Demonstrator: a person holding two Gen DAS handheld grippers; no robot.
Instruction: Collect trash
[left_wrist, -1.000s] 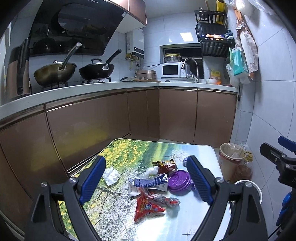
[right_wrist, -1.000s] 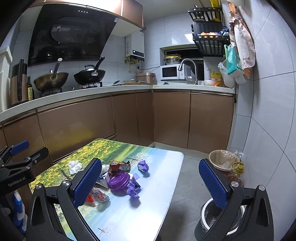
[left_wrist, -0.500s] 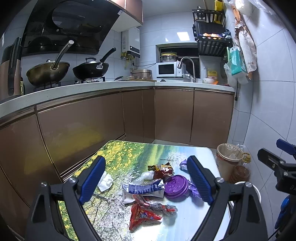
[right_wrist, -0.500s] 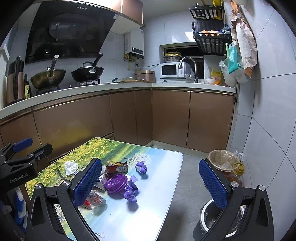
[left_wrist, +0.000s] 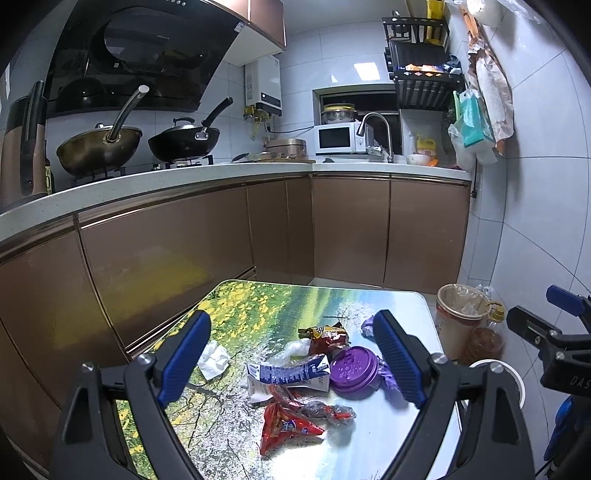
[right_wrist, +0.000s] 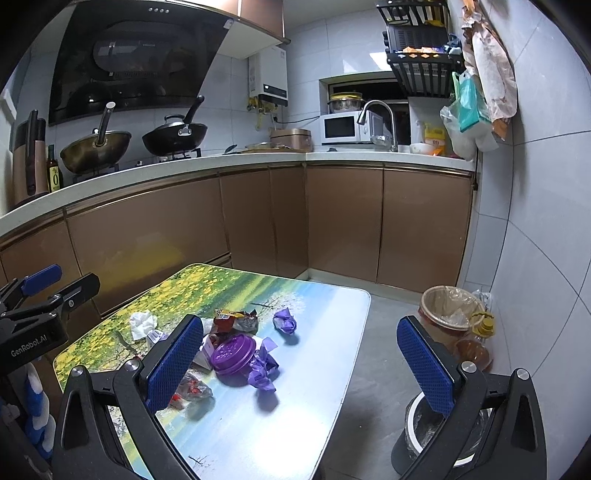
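Trash lies in a heap on the landscape-printed table: a white-and-blue carton, a purple lid, a red snack packet, a brown wrapper, a white tissue and a crumpled purple wrapper. A second purple scrap sits apart. My left gripper hangs open above the heap, empty. My right gripper is open and empty over the table's right edge. A lined black bin stands on the floor below it.
A tan bin with a clear liner and an oil bottle stand by the right wall. Brown cabinets run behind the table under a counter with two woks, a microwave and a tap. Bags hang on the wall.
Both grippers have drawn back and risen a little, so the trash heap looks slightly smaller and lower in each view. Nothing on the table has moved.
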